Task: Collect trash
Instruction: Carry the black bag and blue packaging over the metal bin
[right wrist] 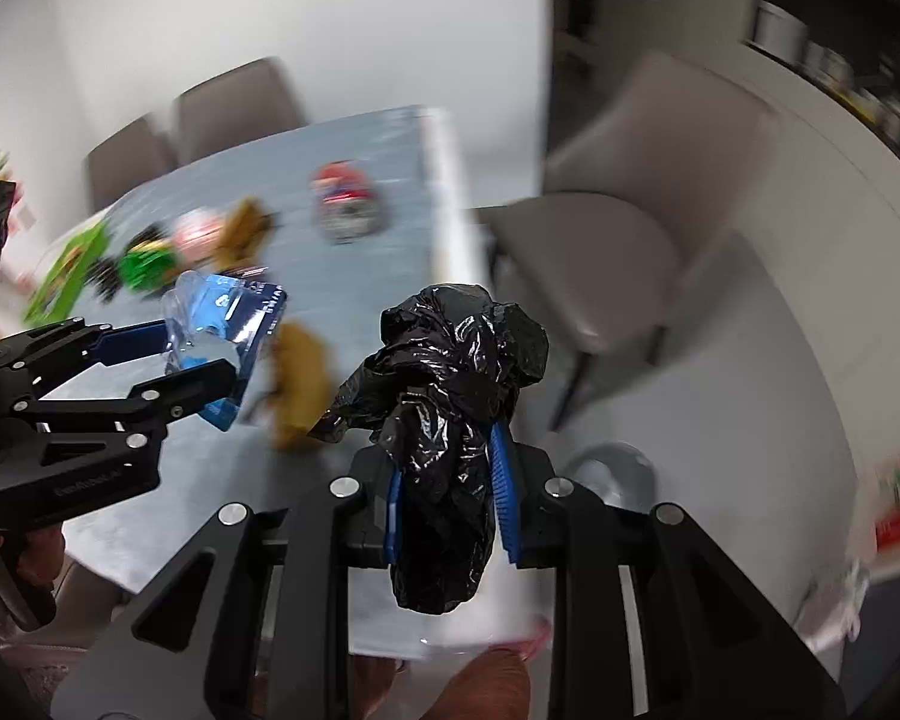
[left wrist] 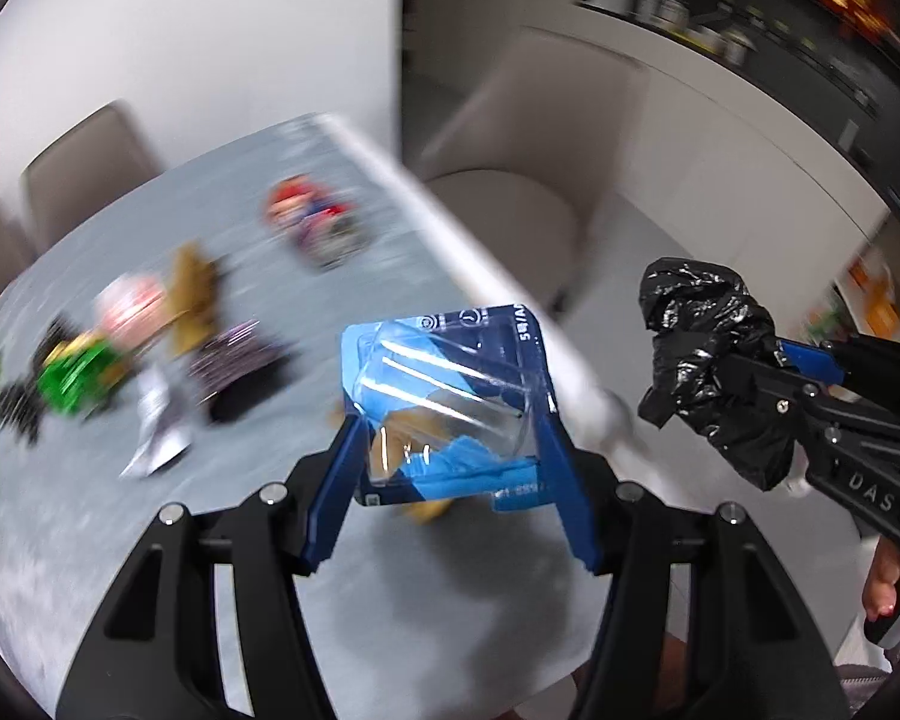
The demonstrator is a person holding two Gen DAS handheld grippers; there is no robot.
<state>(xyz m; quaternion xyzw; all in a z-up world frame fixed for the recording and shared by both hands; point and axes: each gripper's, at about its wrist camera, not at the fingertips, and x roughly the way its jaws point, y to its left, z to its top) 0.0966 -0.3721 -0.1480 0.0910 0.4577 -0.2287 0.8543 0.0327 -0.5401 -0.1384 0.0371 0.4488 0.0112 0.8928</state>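
Two grips are held: pack (left wrist: 444, 396) pinched in left gripper (left wrist: 450, 450), balled bag (right wrist: 450, 396) clamped in right gripper (right wrist: 450, 480), seemingly kept ready for unfolding to receive trash.

The right gripper (right wrist: 450, 480) clamps a crumpled black trash bag (right wrist: 450, 384) between its blue pads, above the grey table's (right wrist: 222, 456) edge. At left, the left gripper (right wrist: 201, 360) pinches a blue blister pack (right wrist: 228, 324) — blurred wrappers (right wrist: 150, 264) litter the tabletop beyond, with chairs (right wrist: 618, 240) alongside.
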